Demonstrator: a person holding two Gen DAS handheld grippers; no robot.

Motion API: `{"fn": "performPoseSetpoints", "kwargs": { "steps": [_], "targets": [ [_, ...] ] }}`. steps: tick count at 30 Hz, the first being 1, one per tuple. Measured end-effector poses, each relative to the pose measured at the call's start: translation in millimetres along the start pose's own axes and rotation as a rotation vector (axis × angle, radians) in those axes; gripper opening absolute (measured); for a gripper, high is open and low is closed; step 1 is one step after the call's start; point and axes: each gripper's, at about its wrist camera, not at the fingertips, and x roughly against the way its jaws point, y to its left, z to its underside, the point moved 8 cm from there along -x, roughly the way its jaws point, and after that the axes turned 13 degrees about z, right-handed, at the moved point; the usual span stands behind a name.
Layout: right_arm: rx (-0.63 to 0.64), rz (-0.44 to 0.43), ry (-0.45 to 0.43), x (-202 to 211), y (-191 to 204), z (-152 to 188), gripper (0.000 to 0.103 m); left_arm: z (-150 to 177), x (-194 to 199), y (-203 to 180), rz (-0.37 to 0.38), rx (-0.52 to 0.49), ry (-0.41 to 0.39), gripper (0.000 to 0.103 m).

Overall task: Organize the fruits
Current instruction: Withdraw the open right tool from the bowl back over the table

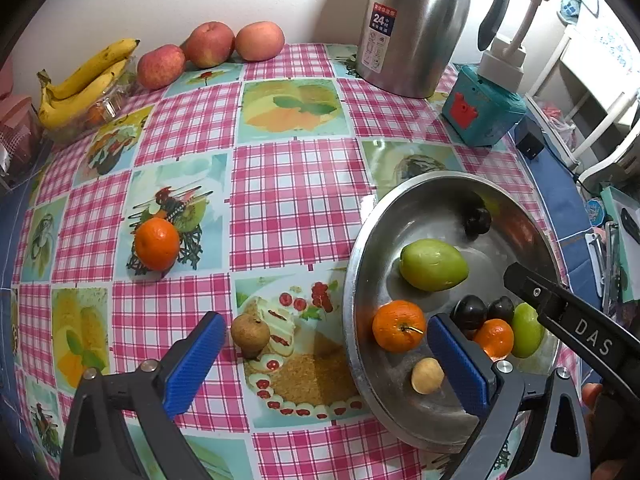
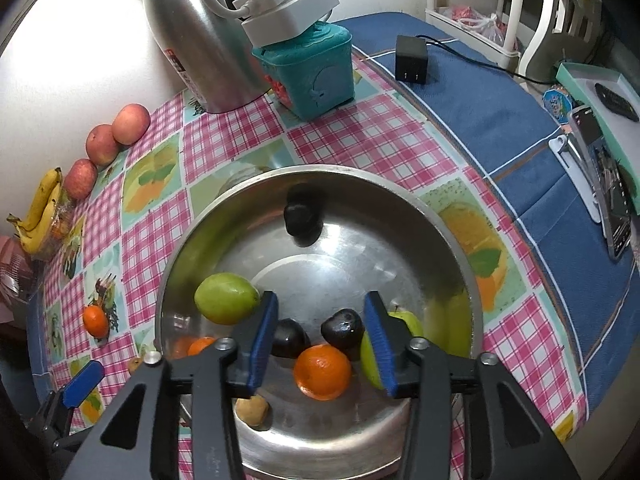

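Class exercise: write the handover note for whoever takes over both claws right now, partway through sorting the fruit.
Left claw: open, empty, low over the table by the steel bowl.
Right claw: open, empty, over the bowl.
Done: two green fruits, two oranges, dark plums and a small tan fruit are in the bowl.
Left: the orange and small brown pear on the cloth. Apples and bananas sit by the wall.

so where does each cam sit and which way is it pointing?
Left wrist: on the left tongs, looking down across the checked tablecloth; its open blue pads and the right tongs' black arm show.
Right wrist: on the right tongs, open, looking down into the steel bowl; the left tongs' pad shows lower left.
Shared: bowl, loose tangerine, steel thermos jug, teal box.
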Motion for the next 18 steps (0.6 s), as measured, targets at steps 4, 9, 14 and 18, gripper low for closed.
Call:
{"fn": "performPoseSetpoints", "kwargs": {
  "steps": [4, 9, 14, 18],
  "targets": [
    [0.002, 0.008, -0.02, 1, 0, 0, 0.078, 0, 0, 4, -0.012, 0.013, -0.005, 0.103],
    [-0.017, 0.02, -0.035, 2, -4, -2, 0.095, -1, 2, 11, -0.025, 0.029, -0.016, 0.103],
    [-0.026, 0.036, -0.039, 2, -6, -2, 0.095, -3, 6, 19, -0.048, 0.037, -0.03, 0.103],
    [-0.036, 0.03, -0.032, 2, -7, -2, 0.095, -5, 9, 24, -0.069, 0.037, -0.033, 0.103]
  ]
}}
